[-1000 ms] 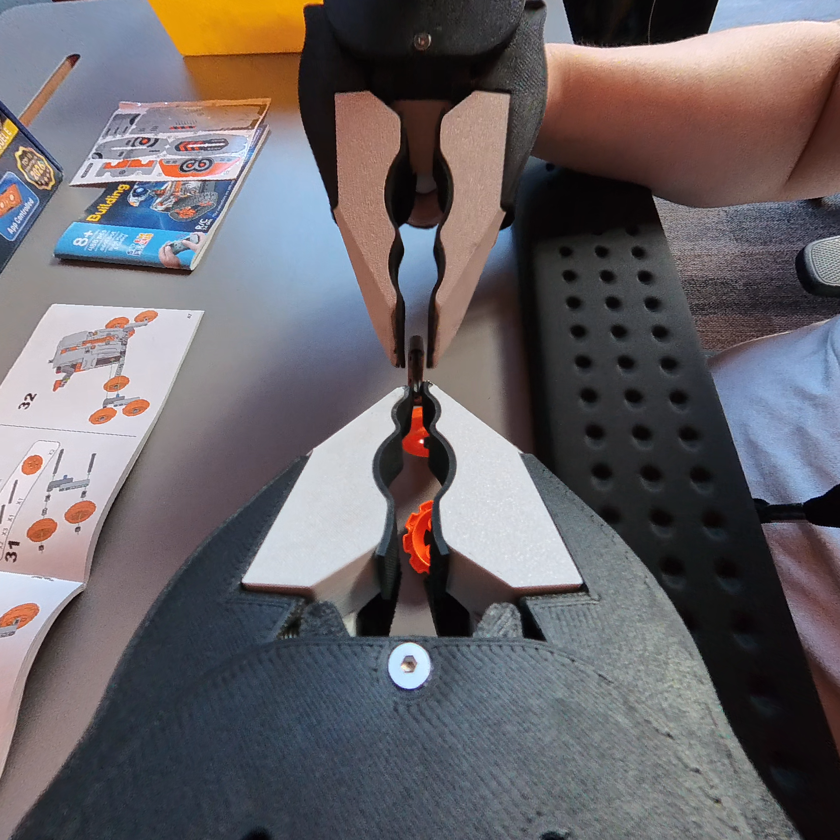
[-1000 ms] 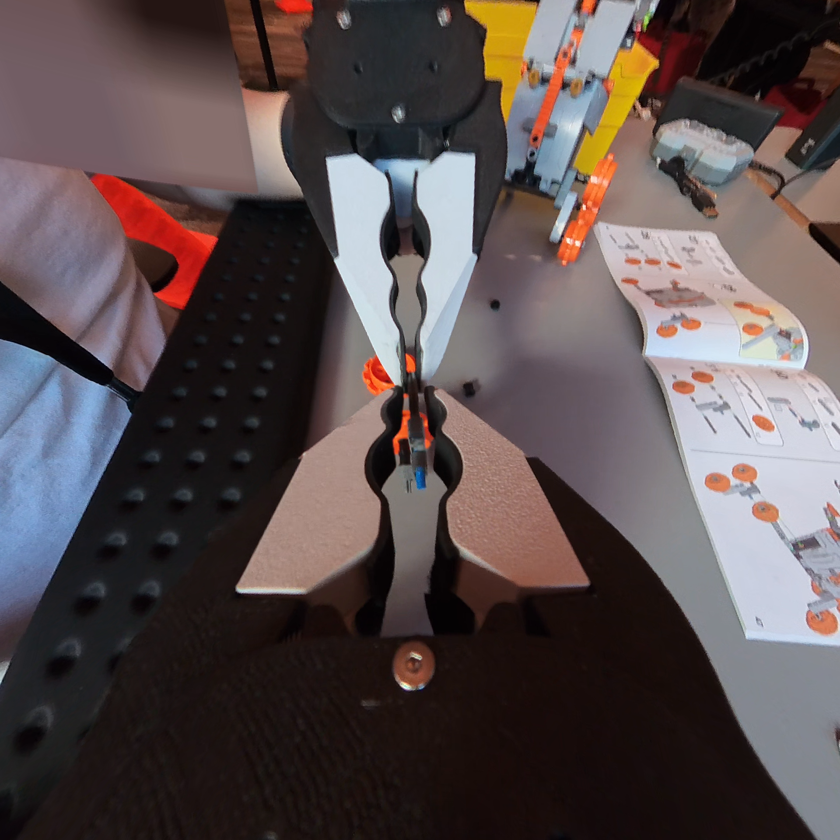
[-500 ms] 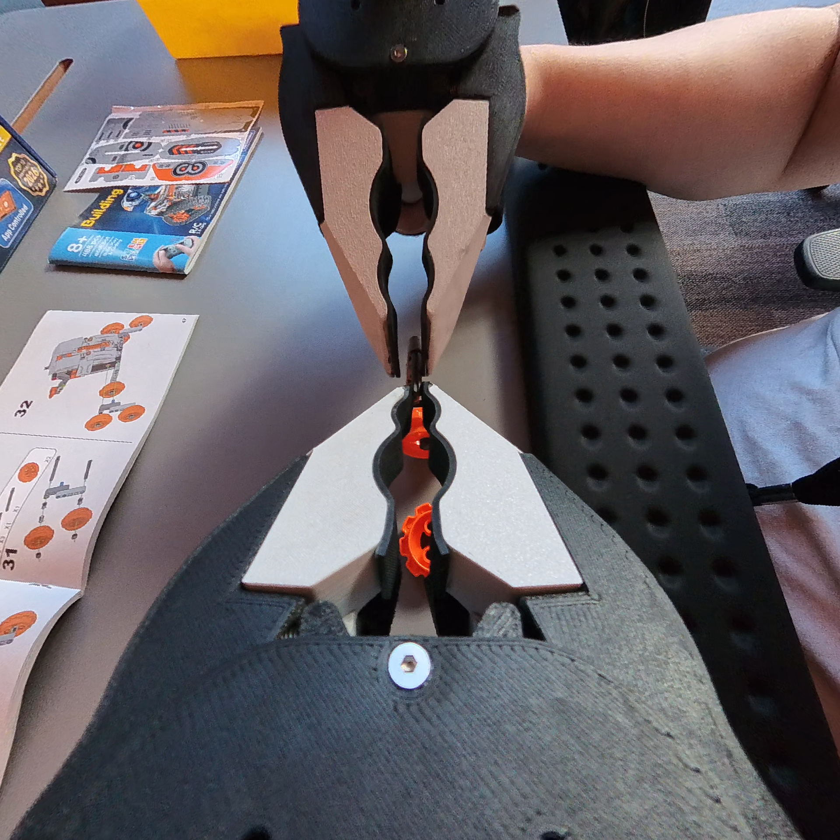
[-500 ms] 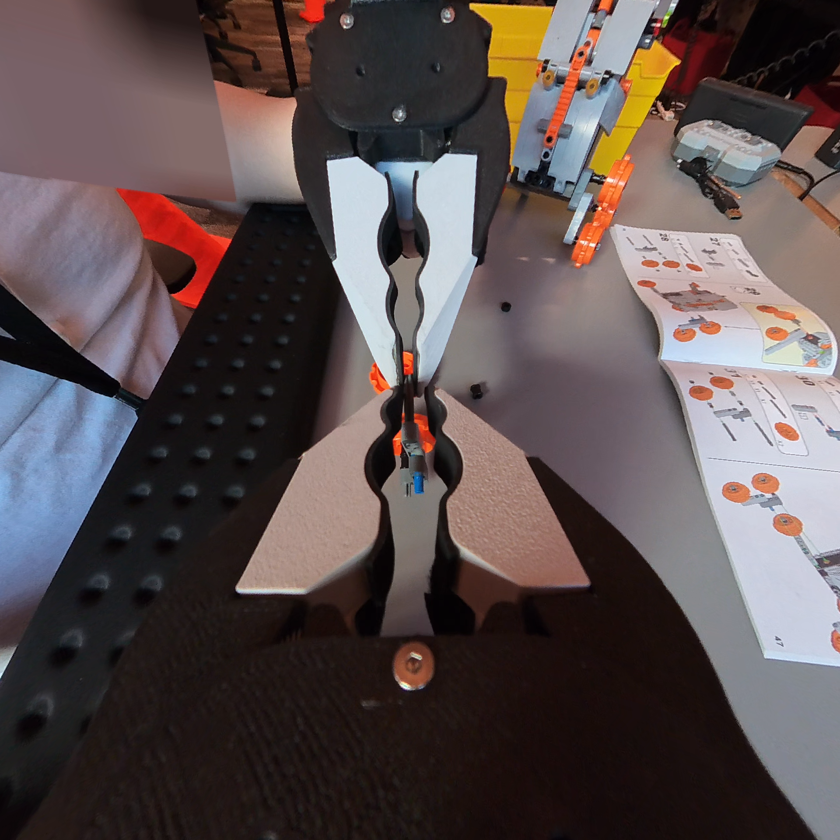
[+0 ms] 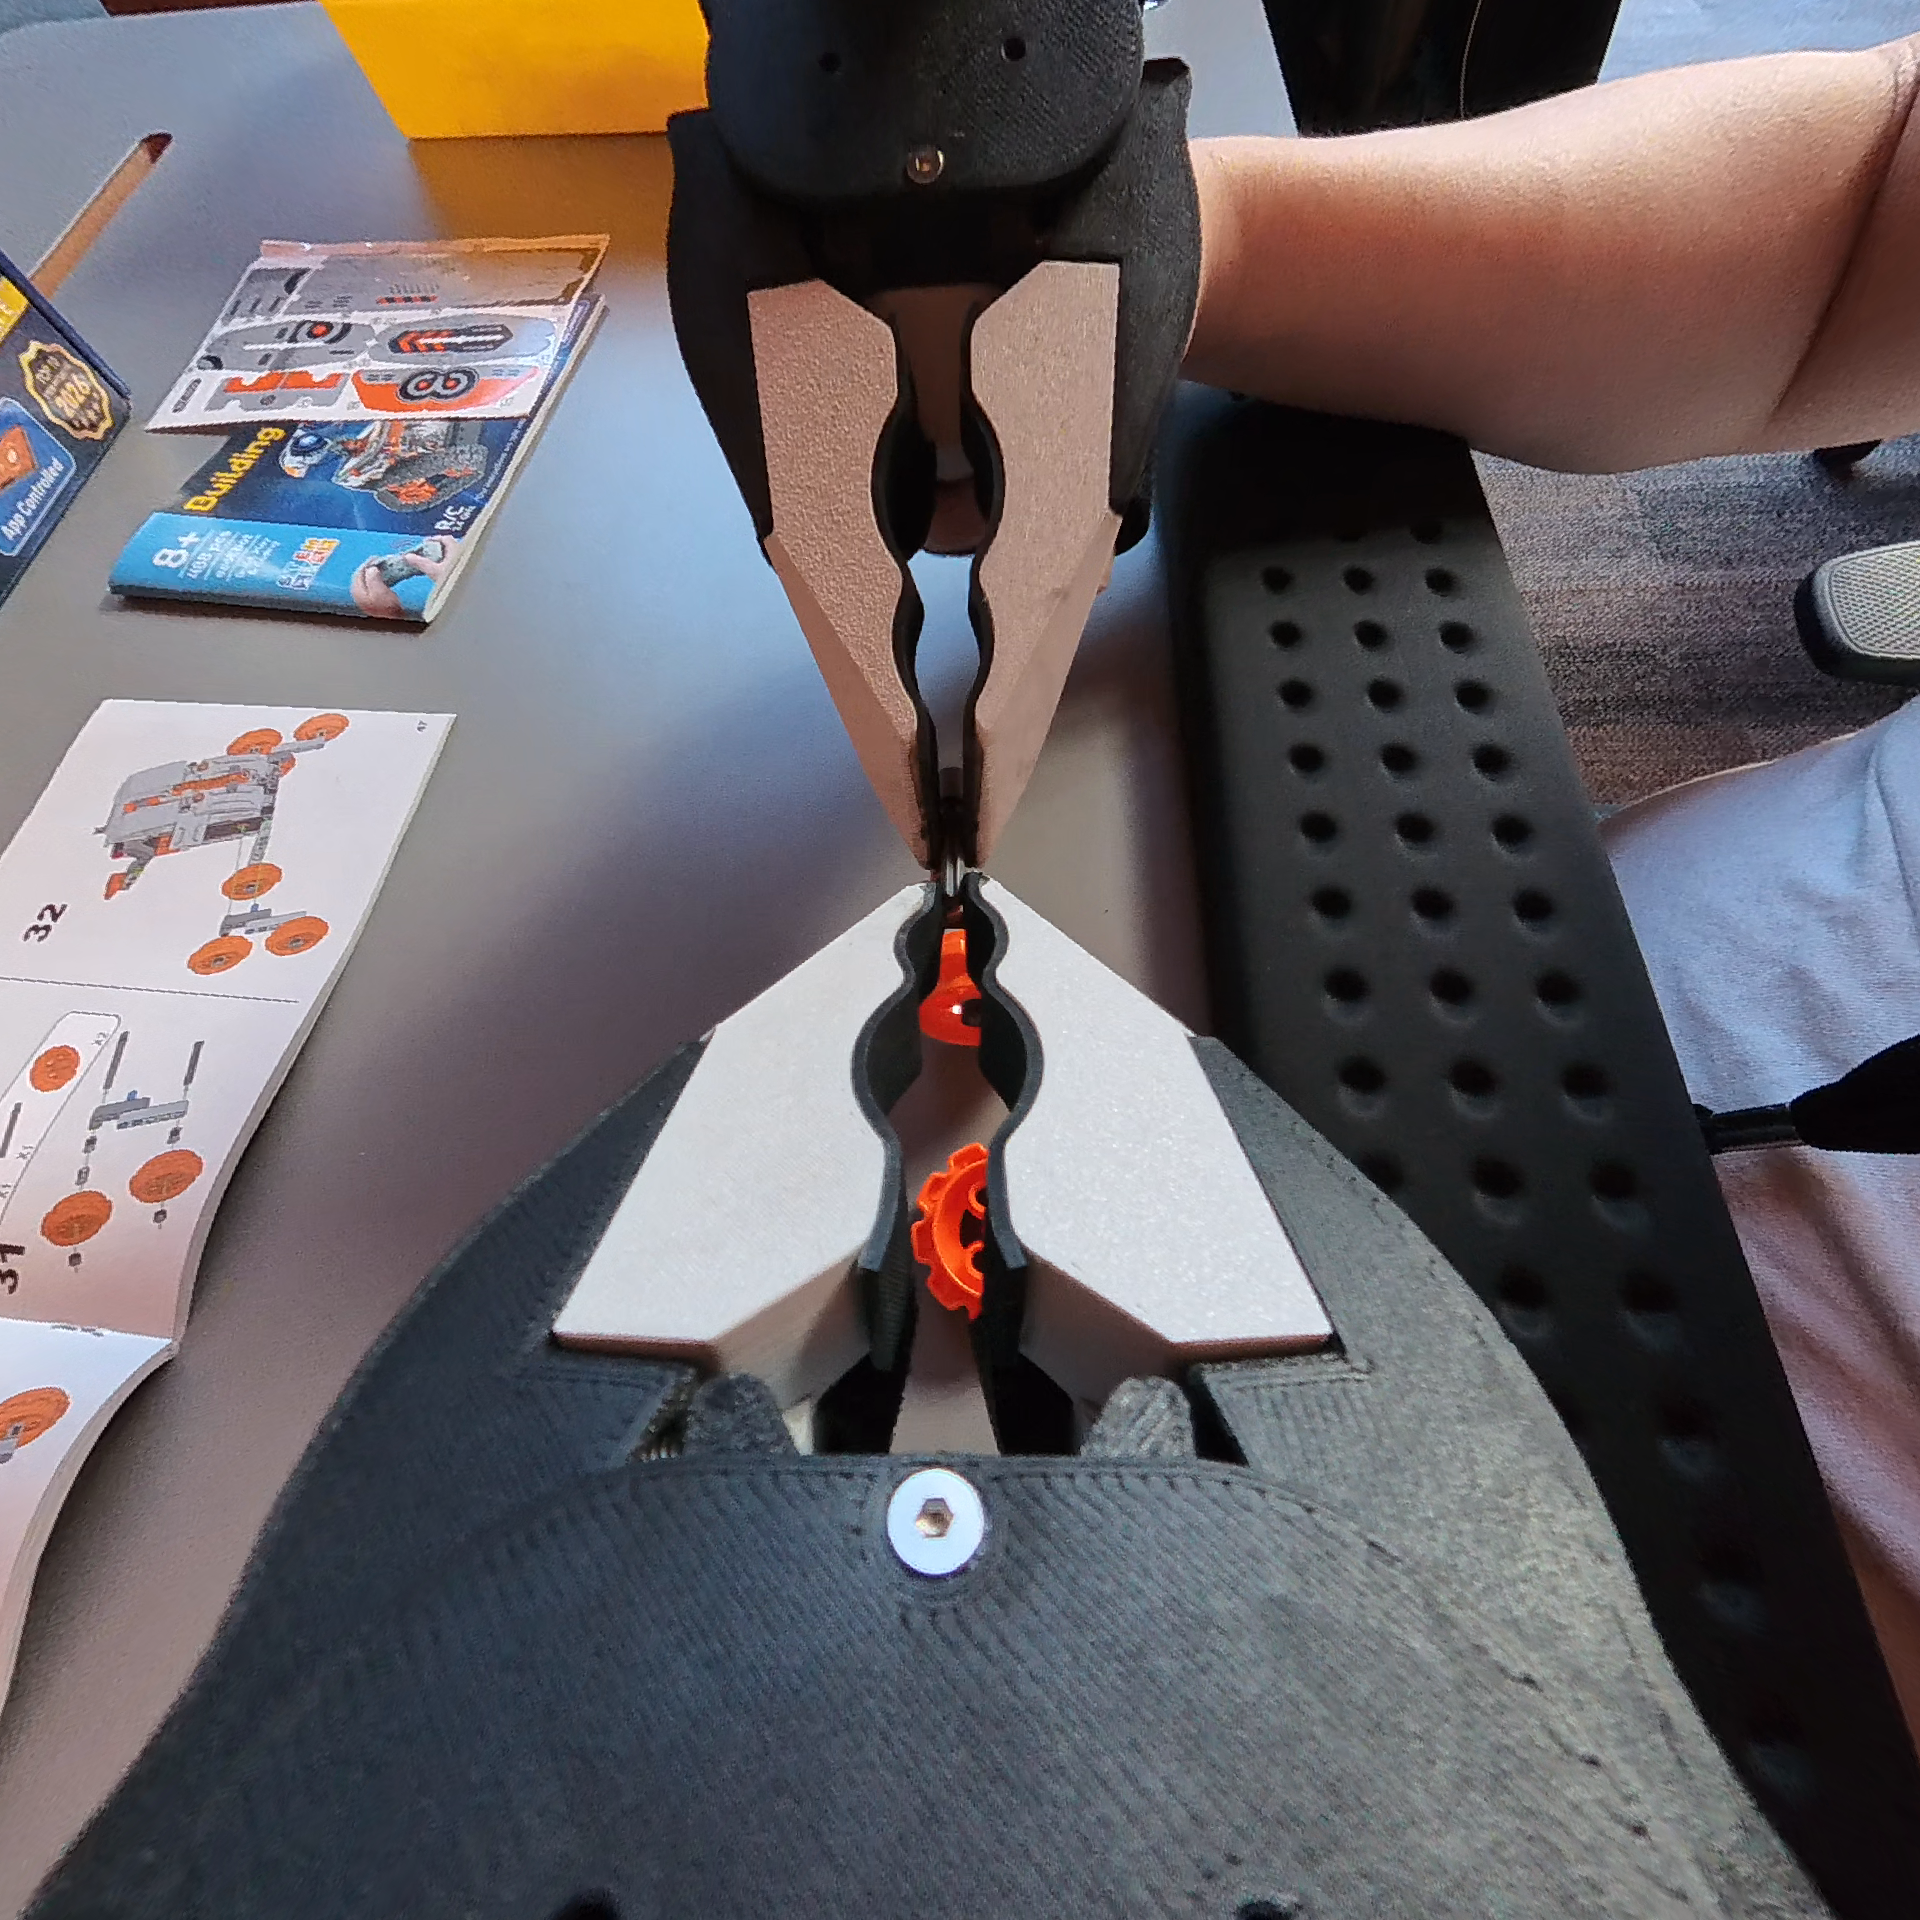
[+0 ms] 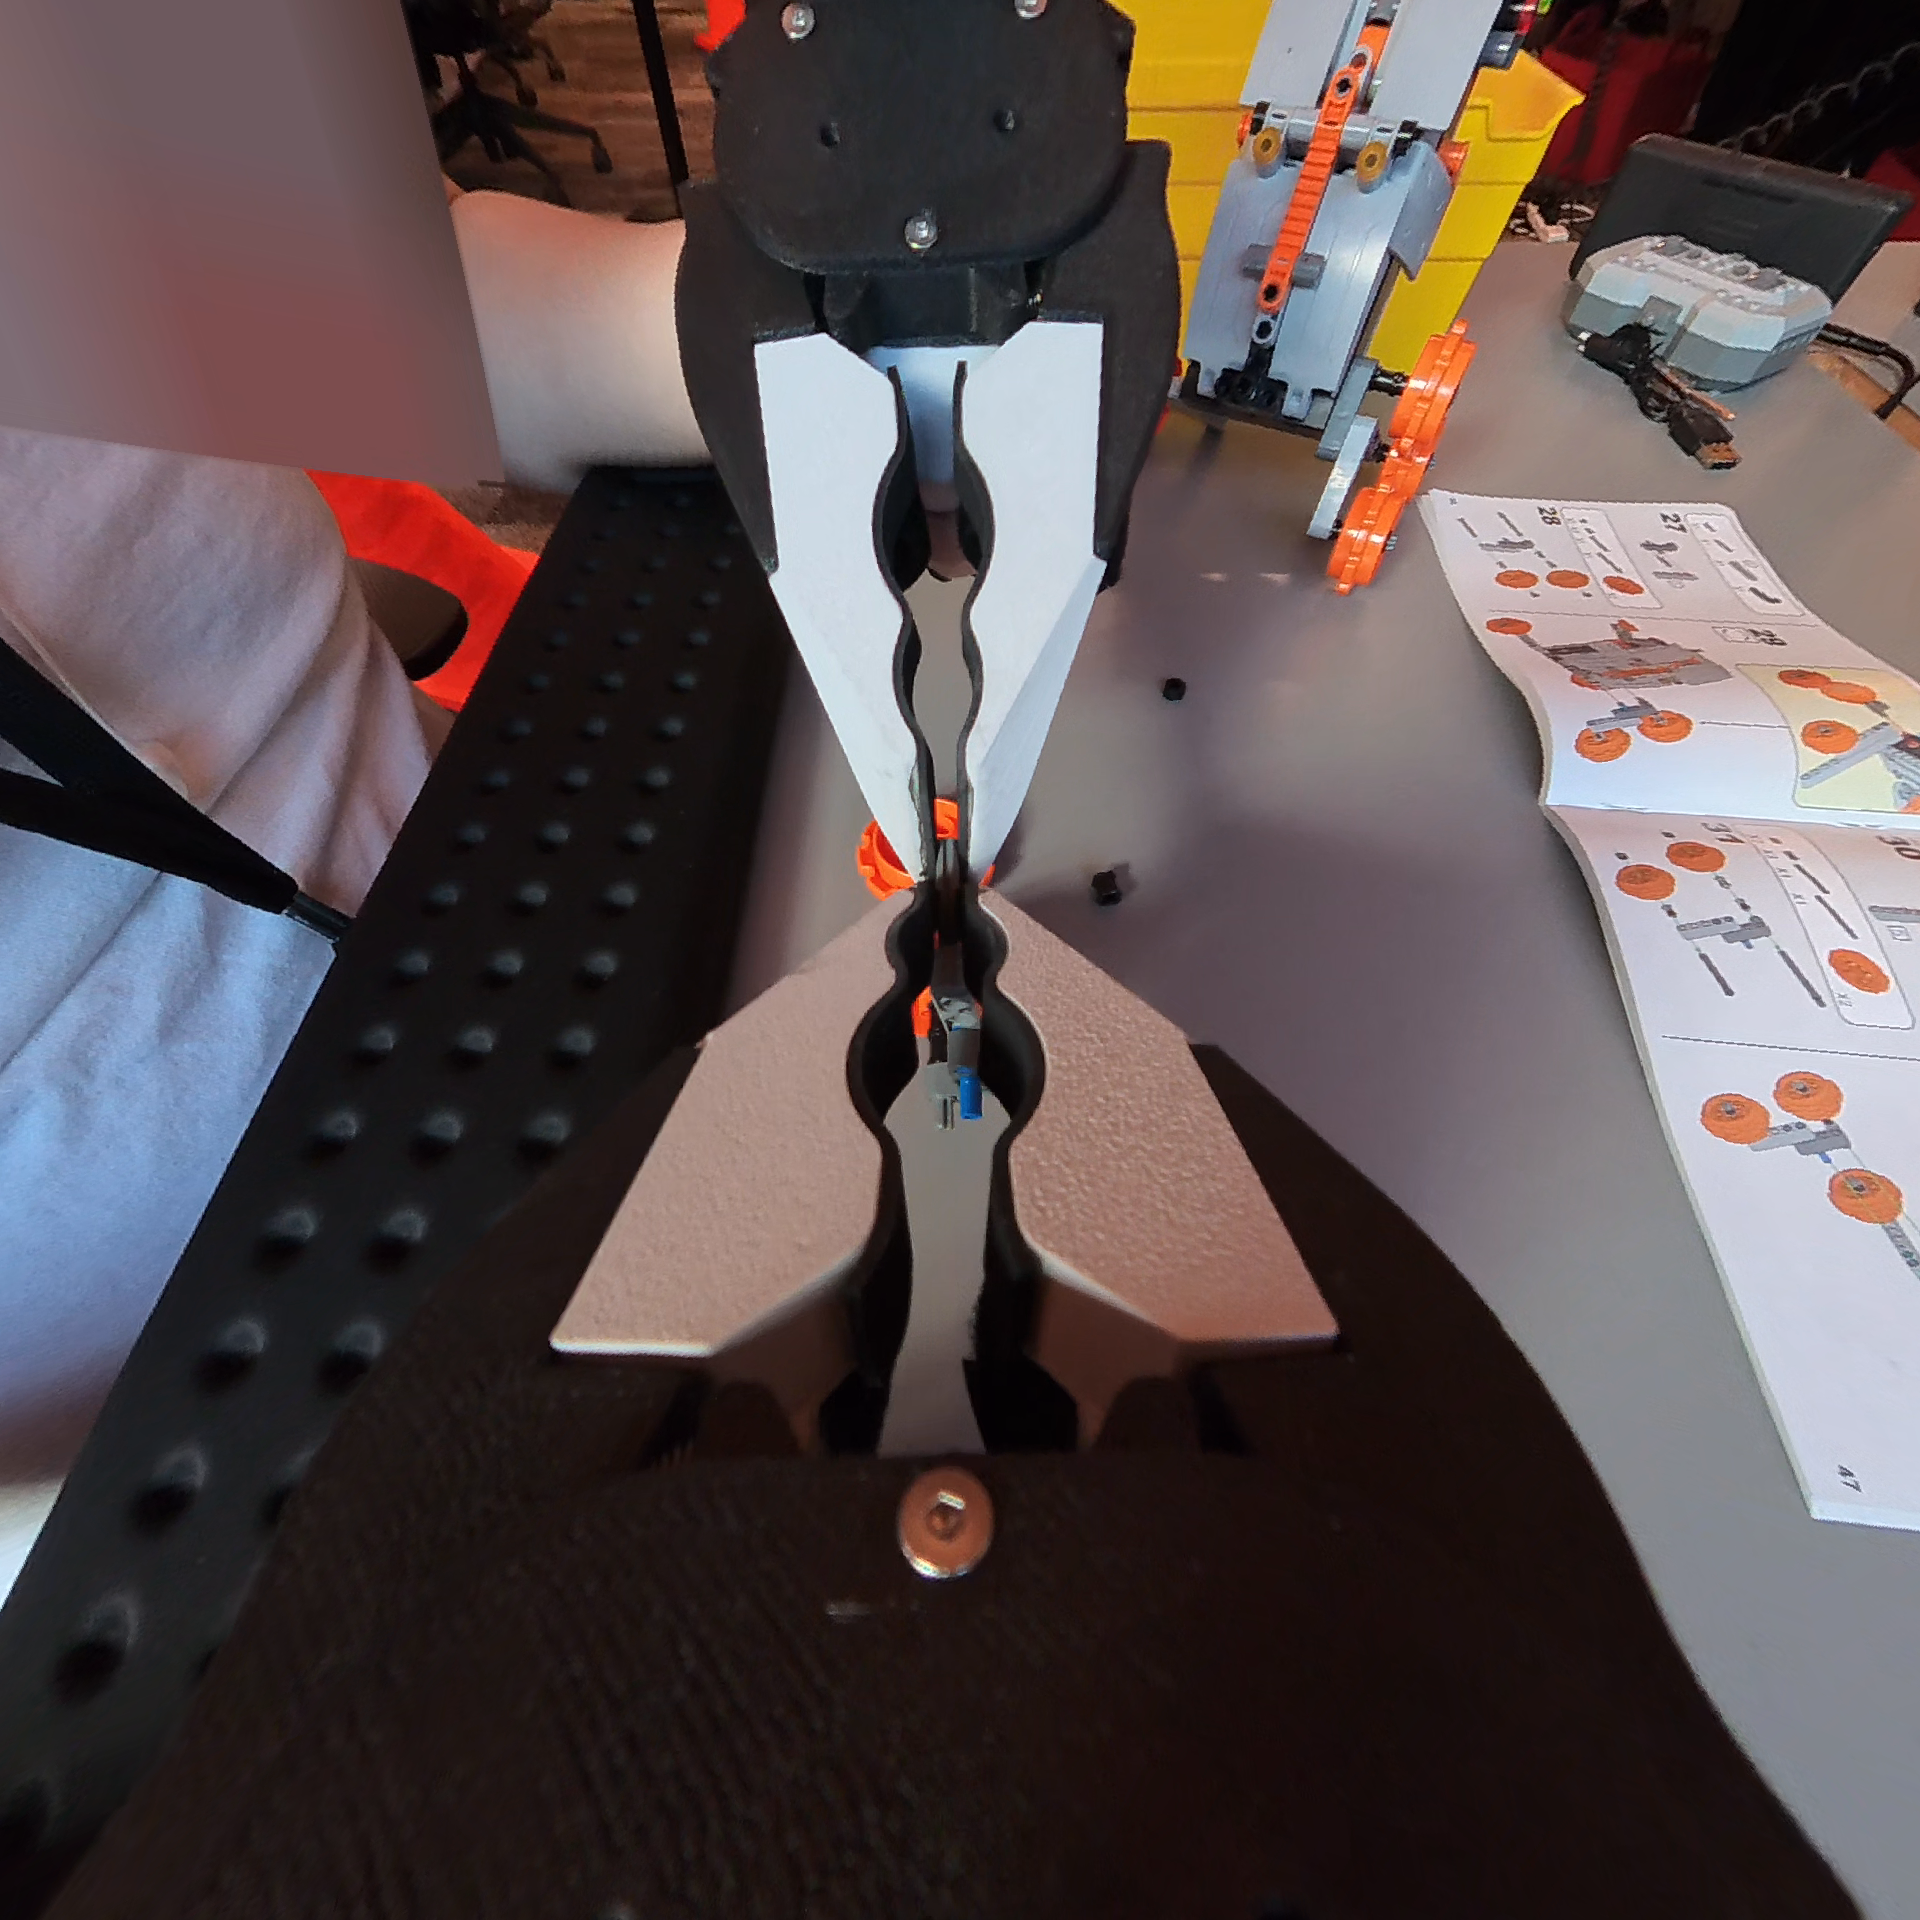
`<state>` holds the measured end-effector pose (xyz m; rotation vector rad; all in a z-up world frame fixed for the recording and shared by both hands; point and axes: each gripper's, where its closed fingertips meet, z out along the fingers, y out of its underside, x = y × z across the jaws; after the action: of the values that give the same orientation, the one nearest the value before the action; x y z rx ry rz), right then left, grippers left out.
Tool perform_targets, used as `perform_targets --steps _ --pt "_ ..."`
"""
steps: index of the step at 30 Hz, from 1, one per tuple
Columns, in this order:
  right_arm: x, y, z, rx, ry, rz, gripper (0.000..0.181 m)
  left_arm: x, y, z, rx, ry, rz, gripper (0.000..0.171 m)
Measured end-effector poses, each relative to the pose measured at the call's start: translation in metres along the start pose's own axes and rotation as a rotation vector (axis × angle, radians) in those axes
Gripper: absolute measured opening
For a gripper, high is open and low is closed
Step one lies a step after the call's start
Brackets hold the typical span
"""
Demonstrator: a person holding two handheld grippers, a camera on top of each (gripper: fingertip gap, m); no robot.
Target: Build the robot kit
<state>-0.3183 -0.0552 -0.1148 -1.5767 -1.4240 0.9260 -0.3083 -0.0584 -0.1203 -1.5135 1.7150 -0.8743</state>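
My left gripper (image 5: 951, 883) and right gripper (image 6: 945, 904) meet tip to tip above the grey table (image 5: 623, 779). The right gripper is shut on a thin black axle (image 6: 948, 940) that carries a small grey connector with a blue pin (image 6: 956, 1070) between its fingers. The axle's far end sits between the left gripper's closed tips (image 6: 945, 847). The right gripper also shows from the front in the left wrist view (image 5: 948, 831). An orange wheel (image 5: 948, 992) and an orange gear (image 5: 951, 1231) show through the left fingers' gap, lying below. An orange wheel (image 6: 878, 857) shows behind the left tips.
An open instruction booklet (image 5: 156, 987) (image 6: 1714, 935), a closed booklet with a sticker sheet (image 5: 343, 499) and a blue box (image 5: 42, 457) lie on the table. A grey-orange model (image 6: 1330, 260), yellow bin (image 6: 1475, 156), grey unit with cable (image 6: 1704, 301), loose black pins (image 6: 1107, 886) and a black perforated strip (image 5: 1455, 935) are nearby. A forearm (image 5: 1507, 291) crosses above. Left and right tips are no more than a few centimetres apart. The orange gear (image 5: 951, 1231) sits 8 centimetres or so from the ends of my left fingers.
The two grippers have drawn slightly closer, so their tips now touch around the axle. The right gripper has tilted a little, and both stay shut.
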Motion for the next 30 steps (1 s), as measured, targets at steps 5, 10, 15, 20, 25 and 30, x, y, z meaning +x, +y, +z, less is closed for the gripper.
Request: perform_targets --steps 5,10,15,20,25,30 --pt "0.002 -0.001 0.001 -0.010 0.034 0.007 0.003 -0.002 0.003 -0.006 -0.021 0.006 -0.016 0.002" --pt "0.009 0.001 -0.005 -0.018 0.085 0.022 0.002 -0.040 0.018 -0.046 -0.022 -0.112 -0.189 0.012" --pt "0.011 0.003 -0.006 -0.019 0.083 0.045 0.002 -0.048 0.058 -0.039 -0.170 -0.150 -0.302 0.020" --pt "0.010 0.005 -0.005 -0.028 0.078 0.049 0.003 -0.047 0.076 -0.018 -0.291 -0.177 -0.139 0.015" --pt "0.010 0.007 -0.007 -0.028 0.080 0.050 0.002 -0.042 0.078 -0.009 -0.294 -0.083 -0.163 0.017" --pt "0.010 0.007 -0.007 -0.030 0.085 0.046 0.002 -0.043 0.077 -0.006 -0.282 -0.086 -0.153 0.014"
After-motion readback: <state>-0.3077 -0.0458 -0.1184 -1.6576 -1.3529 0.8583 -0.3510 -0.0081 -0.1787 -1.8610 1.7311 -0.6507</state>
